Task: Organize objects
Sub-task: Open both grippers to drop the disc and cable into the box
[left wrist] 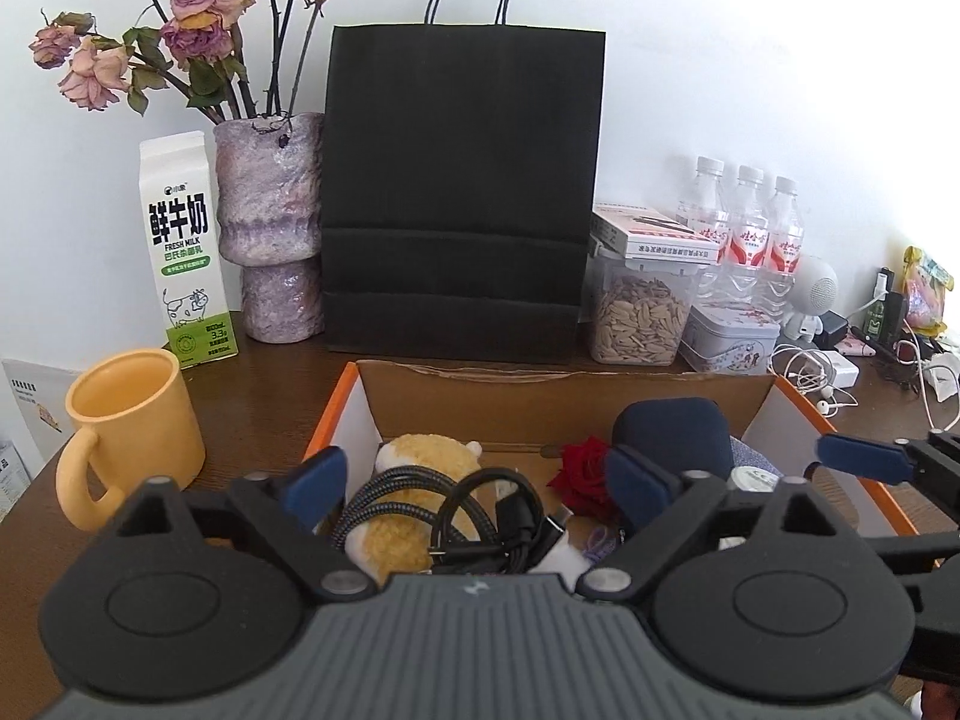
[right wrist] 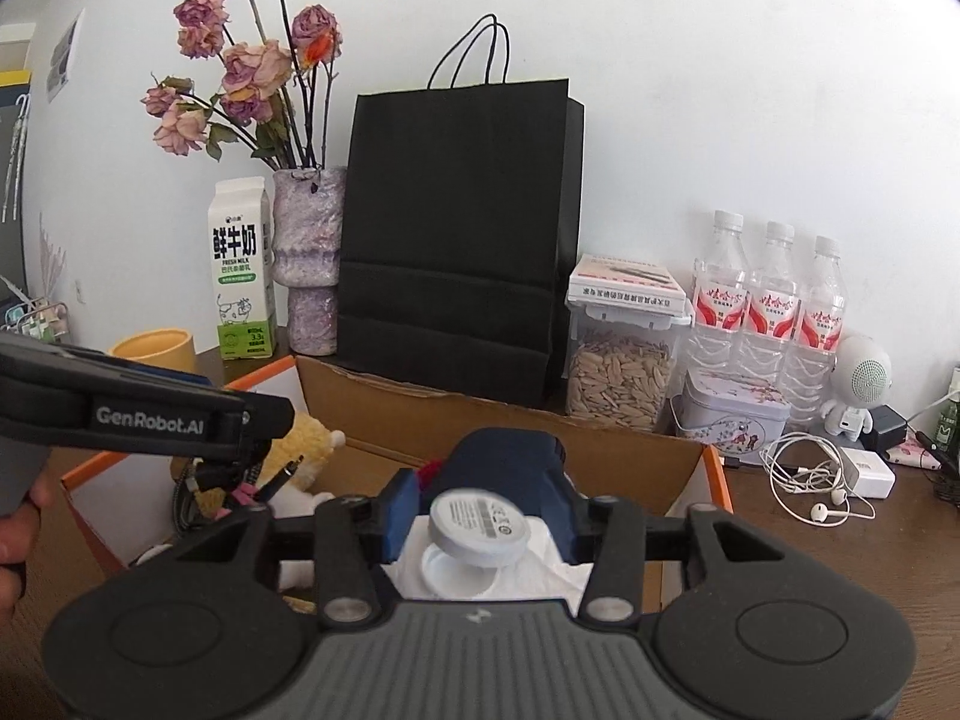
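Note:
A cardboard box with orange outer sides (left wrist: pixel 540 390) stands on the dark wooden table. Inside lie a yellow plush toy (left wrist: pixel 420 450), a coil of black cables (left wrist: pixel 468 516), a red rose (left wrist: pixel 585 471) and a navy pouch (left wrist: pixel 672 426). My left gripper (left wrist: pixel 477 480) hangs wide open over the cables and the plush, its blue pads clear of them. My right gripper (right wrist: pixel 487 504) is open over the box's right side. A white item with a grey round lid (right wrist: pixel 480 525) lies between its fingers, untouched. One of the left gripper's fingers (right wrist: pixel 180 414) shows at the left of the right wrist view.
Behind the box stand a black paper bag (left wrist: pixel 462 192), a purple vase of dried roses (left wrist: pixel 270 228), a milk carton (left wrist: pixel 186 252), a seed jar (left wrist: pixel 642 312), a tin (left wrist: pixel 732 336) and three water bottles (left wrist: pixel 750 228). A yellow mug (left wrist: pixel 132 420) is at left; earphones (right wrist: pixel 828 480) at right.

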